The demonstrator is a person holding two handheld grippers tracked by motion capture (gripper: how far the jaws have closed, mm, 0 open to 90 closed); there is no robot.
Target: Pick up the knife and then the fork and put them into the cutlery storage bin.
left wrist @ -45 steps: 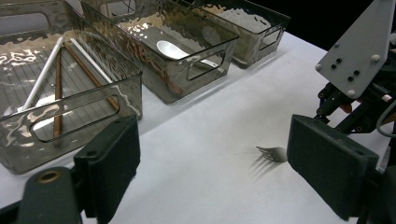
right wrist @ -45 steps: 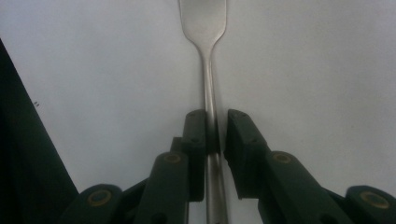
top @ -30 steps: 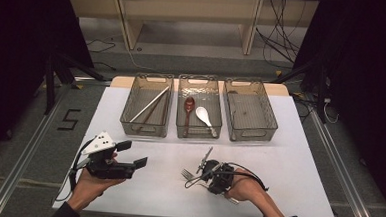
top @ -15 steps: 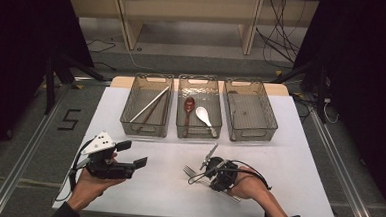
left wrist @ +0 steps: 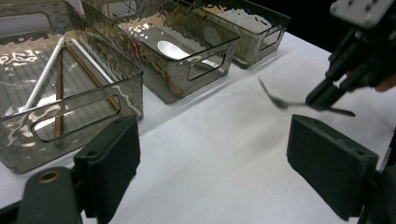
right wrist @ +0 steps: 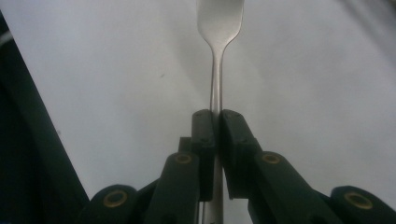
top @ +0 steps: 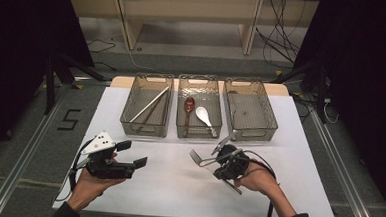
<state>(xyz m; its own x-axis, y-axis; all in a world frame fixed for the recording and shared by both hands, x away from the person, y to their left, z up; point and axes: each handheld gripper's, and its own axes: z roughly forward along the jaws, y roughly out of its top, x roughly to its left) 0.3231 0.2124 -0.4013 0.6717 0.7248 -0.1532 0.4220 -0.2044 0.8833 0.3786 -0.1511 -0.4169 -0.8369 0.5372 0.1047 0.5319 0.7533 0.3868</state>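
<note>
A metal fork (top: pixel 197 158) hangs just above the white table (top: pixel 177 188), tines to the left, with my right gripper (top: pixel 218 161) shut on its handle. In the right gripper view the jaws (right wrist: pixel 215 122) pinch the fork (right wrist: pixel 218 28) at the neck of its handle. My left gripper (top: pixel 132 154) rests open at the front left with nothing between its fingers. In the left gripper view its wide-set jaws (left wrist: pixel 217 163) frame bare table, and beyond them the right gripper (left wrist: pixel 324 95) holds the fork (left wrist: pixel 280 101).
Three clear bins stand in a row at the back. The left bin (top: pixel 144 132) holds chopsticks (top: pixel 150 104), the middle bin (top: pixel 198 135) a red-brown spoon (top: pixel 189 106) and a white spoon (top: pixel 204 116), and the right bin (top: pixel 253 134) is bare.
My right hand has lifted the fork off the table and carried it slightly back and right, toward the bins. The left gripper has kept still.
</note>
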